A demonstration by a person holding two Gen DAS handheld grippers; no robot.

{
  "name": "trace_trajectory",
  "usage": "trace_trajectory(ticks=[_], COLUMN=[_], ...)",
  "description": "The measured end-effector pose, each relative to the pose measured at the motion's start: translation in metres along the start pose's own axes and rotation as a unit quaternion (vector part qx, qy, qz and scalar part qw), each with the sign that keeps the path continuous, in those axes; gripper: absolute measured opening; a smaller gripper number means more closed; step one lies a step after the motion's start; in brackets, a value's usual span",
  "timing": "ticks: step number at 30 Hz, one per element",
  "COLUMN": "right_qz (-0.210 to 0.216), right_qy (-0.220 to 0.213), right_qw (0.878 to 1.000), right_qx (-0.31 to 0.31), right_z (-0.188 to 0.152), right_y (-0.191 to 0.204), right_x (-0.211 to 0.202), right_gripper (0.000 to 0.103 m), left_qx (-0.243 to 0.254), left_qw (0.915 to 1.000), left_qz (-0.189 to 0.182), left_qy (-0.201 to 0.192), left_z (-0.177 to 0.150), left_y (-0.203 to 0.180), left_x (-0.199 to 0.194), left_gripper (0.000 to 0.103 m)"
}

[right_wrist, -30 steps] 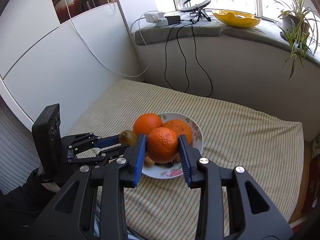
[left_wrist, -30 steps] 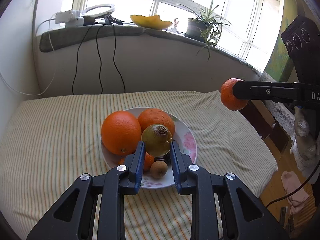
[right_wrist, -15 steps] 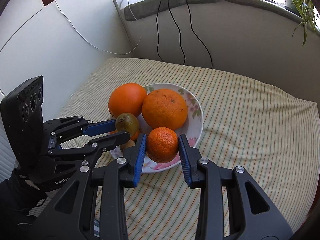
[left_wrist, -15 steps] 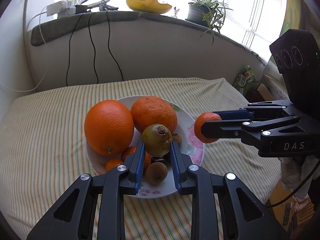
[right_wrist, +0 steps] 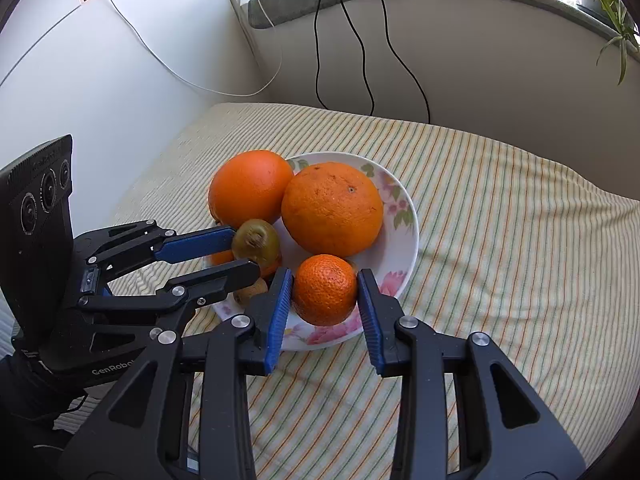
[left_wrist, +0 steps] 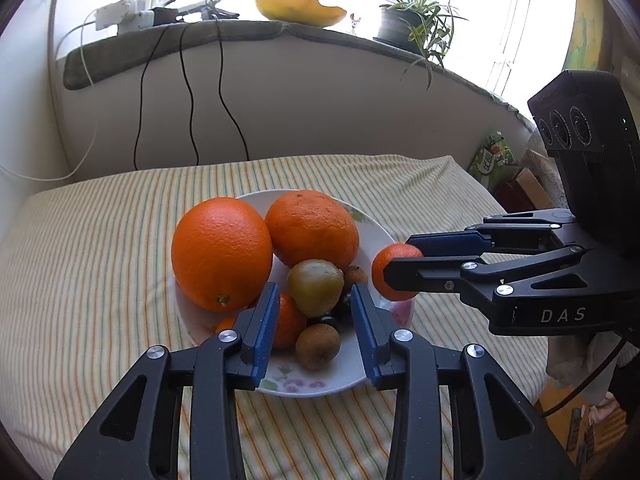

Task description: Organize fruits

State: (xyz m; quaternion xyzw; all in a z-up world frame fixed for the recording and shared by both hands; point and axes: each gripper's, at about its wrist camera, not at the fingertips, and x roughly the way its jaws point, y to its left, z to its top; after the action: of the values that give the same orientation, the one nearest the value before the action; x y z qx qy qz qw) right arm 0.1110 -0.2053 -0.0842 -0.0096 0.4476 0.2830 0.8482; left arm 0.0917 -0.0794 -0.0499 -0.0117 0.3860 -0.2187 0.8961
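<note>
Orange mandarin (right_wrist: 325,289) now sits on the floral plate (right_wrist: 406,240), the right tool (right_wrist: 324,300) just spreading off it. Left tool (left_wrist: 314,312), also just parted, frees the kiwi (left_wrist: 315,287) onto the pile; both placements look done.

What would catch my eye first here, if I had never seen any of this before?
Probably the two big oranges at the back of the flowered plate on the striped cloth. Next, two black tools with blue pads reaching over it: the left gripper has just opened around a greenish kiwi, and the right gripper has just been opening around a small mandarin near the plate's front rim.
</note>
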Motion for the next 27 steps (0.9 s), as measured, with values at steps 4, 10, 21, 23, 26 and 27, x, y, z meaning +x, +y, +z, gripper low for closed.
trace_trajectory(ticks=[4, 10, 21, 23, 26, 27], right_qz=[-0.003, -0.012, -0.043, -0.056, -0.072, -0.075], right_qy=[-0.013, -0.026, -0.073, -0.088, -0.106, -0.111], right_qw=[1.0, 1.0, 0.996, 0.994, 0.991, 0.991], right_qx=[0.001, -0.006, -0.024, -0.027, -0.026, -0.025], right_z=[0.001, -0.006, -0.028, -0.033, -0.041, -0.043], right_y=[0.0, 0.004, 0.024, 0.029, 0.033, 0.033], right_x=[-0.006, -0.019, -0.043, -0.051, -0.063, -0.066], right_gripper=[0.059, 0.061, 0.074, 0.081, 0.087, 0.087], left_qx=[0.006, 0.002, -0.018, -0.024, -0.026, -0.025], left_qw=[0.9999, 0.9998, 0.9988, 0.9982, 0.9973, 0.997], left_qz=[0.005, 0.007, 0.024, 0.029, 0.04, 0.045], left_qy=[-0.009, -0.02, -0.04, -0.046, -0.056, -0.058], left_z=[0.001, -0.005, -0.024, -0.025, -0.027, -0.027], left_y=[-0.001, 0.003, 0.008, 0.008, 0.007, 0.007], left_x=[-0.007, -0.023, -0.054, -0.061, -0.069, -0.071], left_gripper=[0.036, 0.036, 0.064, 0.069, 0.072, 0.074])
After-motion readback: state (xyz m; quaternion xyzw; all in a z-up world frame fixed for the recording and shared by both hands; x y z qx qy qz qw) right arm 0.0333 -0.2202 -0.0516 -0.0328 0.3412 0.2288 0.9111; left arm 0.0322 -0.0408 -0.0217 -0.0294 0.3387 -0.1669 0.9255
